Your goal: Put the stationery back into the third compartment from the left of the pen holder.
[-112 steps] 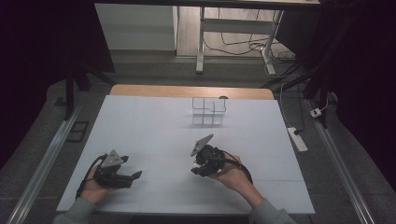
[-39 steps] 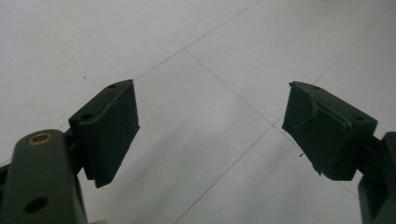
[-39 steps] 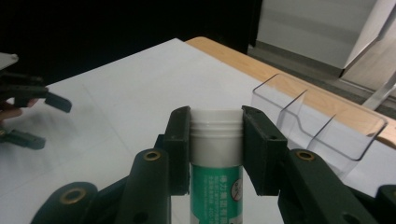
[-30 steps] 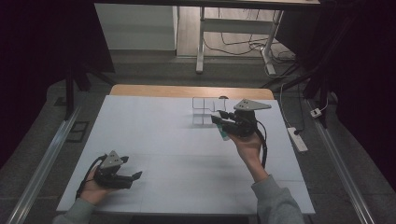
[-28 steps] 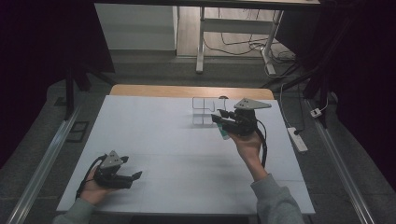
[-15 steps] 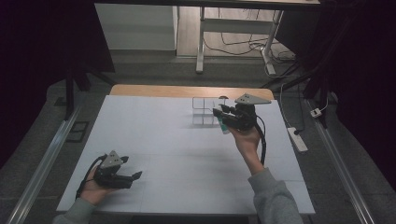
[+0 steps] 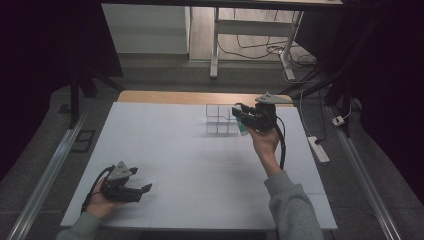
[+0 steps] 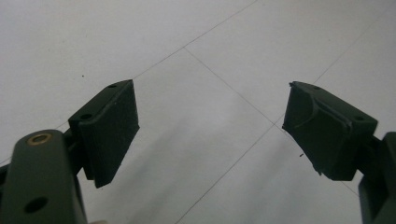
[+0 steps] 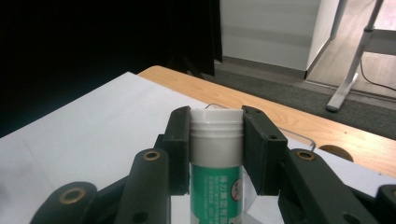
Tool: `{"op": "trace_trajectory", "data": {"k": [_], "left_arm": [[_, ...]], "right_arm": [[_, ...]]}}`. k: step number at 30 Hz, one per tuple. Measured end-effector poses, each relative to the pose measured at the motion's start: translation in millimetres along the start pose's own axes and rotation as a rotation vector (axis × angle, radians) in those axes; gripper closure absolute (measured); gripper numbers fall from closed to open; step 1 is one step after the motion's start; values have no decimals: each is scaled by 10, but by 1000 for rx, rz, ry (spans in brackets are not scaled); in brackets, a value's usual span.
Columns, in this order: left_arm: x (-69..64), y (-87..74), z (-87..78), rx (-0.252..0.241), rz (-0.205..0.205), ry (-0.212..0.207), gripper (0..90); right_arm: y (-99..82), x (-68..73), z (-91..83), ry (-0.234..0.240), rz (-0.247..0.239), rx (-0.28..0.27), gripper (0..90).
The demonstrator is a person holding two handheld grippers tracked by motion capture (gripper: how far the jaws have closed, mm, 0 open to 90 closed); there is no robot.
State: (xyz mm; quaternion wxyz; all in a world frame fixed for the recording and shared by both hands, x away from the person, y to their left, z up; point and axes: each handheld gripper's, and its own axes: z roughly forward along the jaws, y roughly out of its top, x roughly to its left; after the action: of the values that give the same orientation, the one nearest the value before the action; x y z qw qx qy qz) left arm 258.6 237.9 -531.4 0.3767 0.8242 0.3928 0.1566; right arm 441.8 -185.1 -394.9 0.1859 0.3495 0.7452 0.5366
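Now: bottle held over the far rack

Broadly, the white table [image 7: 200, 165] carries everything, with a bare wooden strip along its far edge. Near that edge, right of centre, stands a clear rack [image 7: 219, 119] of square compartments, seen from the high view.

At the rack's right side the right gripper [image 7: 243, 116] is raised above the table, its hand [image 7: 264, 142] reaching forward from a grey sleeve [image 7: 292, 205]. Its jaws are clamped on a bottle [image 9: 215, 154], one pad on each side of the white cap; the body below is green with white print. The bottle stands upright between the jaws in the right gripper view. From above, a bit of green shows just beside the rack's right compartments; whether the bottle touches the rack cannot be told.

Well apart, at the near left corner, the left gripper [image 7: 142, 190] rests low on the table in the left hand [image 7: 102, 200]. Its jaws stand wide apart with nothing between them, only the table's white sheet and its thin seams beyond.
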Motion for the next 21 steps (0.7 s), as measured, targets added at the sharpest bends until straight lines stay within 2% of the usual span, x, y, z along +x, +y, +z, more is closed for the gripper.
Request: {"op": "trace_trajectory", "data": {"k": [13, 21], "left_arm": [[4, -2, 2, 1, 3, -1, 176], [9, -7, 3, 1, 1, -2, 177]], "right_arm": [[33, -178, 191, -27, 43, -5, 634], [54, -254, 332, -48, 48, 8, 634]]}}
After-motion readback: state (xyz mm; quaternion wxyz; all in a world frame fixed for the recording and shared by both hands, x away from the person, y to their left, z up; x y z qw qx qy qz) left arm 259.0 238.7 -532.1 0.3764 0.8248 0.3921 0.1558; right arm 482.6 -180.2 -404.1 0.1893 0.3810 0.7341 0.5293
